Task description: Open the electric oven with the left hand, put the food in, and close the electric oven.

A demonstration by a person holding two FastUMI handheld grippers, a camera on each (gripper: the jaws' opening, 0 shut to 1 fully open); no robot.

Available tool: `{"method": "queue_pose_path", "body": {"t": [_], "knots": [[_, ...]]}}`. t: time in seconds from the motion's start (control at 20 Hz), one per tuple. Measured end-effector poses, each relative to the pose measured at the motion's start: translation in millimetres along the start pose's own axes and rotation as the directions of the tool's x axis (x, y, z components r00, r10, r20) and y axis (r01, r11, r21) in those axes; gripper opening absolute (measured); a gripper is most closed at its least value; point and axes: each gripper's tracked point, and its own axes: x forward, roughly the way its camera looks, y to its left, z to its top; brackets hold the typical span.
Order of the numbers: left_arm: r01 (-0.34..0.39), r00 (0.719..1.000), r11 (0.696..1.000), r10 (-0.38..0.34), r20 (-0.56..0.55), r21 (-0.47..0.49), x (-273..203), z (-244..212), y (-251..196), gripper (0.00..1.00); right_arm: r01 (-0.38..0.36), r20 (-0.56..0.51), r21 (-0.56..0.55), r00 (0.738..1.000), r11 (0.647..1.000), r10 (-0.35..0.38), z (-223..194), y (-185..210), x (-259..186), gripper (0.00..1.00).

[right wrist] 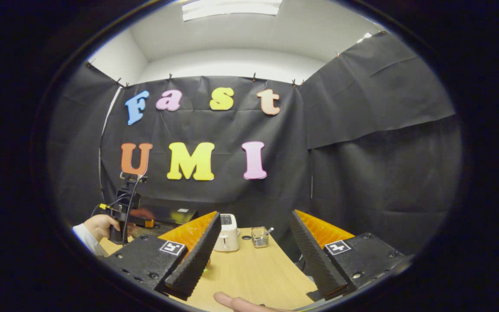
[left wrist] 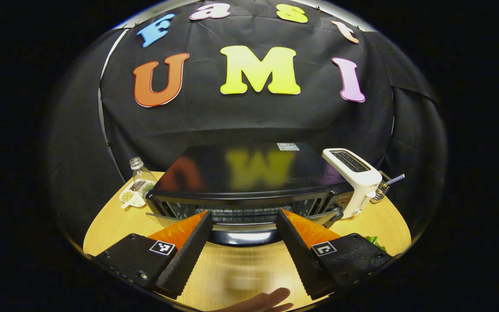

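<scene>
The black electric oven (left wrist: 249,173) sits straight ahead of me in the left gripper view, seen from above. Its door (left wrist: 241,225) looks tilted outward, and the wire rack (left wrist: 241,213) shows behind its top edge. My left gripper (left wrist: 244,213) is open, its fingers spread wide on either side of the glossy door handle (left wrist: 243,237) without pressing on it. A bit of green food (left wrist: 376,242) peeks out at the right table edge. My right gripper (right wrist: 256,214) hangs open over the table, holding nothing. Farther left in that view, a hand (right wrist: 98,226) holds the left gripper (right wrist: 124,214) at the oven (right wrist: 173,214).
A white toaster (left wrist: 355,173) stands at the oven's right, with a glass jar and spoon (left wrist: 383,185) behind it. A clear bottle (left wrist: 142,177) and a small dish of beans (left wrist: 130,198) sit at the oven's left. The wooden table (right wrist: 254,268) extends in front.
</scene>
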Motion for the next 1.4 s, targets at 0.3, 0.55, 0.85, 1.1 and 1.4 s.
{"method": "queue_pose_path", "body": {"t": [0.3, 0.55, 0.85, 1.1, 1.4], "knots": [[0.001, 1.000, 1.000, -0.001, -0.028, 0.000, -30.5, -42.0, -4.8, 0.98, -0.020, 0.023, 0.005, 1.000, 1.000, 0.020, 21.0, 12.1, -25.4, 1.00], [0.000, 0.997, 1.000, 0.000, -0.073, 0.001, -50.2, -94.7, -9.2, 0.98, -0.003, 0.013, 0.007, 1.000, 1.000, 0.003, 24.9, 10.7, -29.3, 1.00], [0.000, 0.990, 1.000, 0.001, -0.141, 0.008, -53.6, -158.8, -21.7, 0.96, -0.010, -0.006, -0.063, 1.000, 0.998, 0.010, 17.5, 22.0, -32.3, 0.94], [0.007, 0.981, 1.000, -0.002, -0.192, 0.027, -40.7, -192.8, -26.2, 0.94, -0.033, -0.025, -0.070, 0.999, 0.997, 0.031, 6.8, 35.1, -32.3, 1.00], [0.021, 0.991, 0.998, -0.013, -0.135, 0.060, -43.2, -185.5, -27.6, 0.95, -0.075, -0.102, -0.023, 0.992, 0.997, 0.072, -23.2, 54.4, -22.1, 1.00]]}}
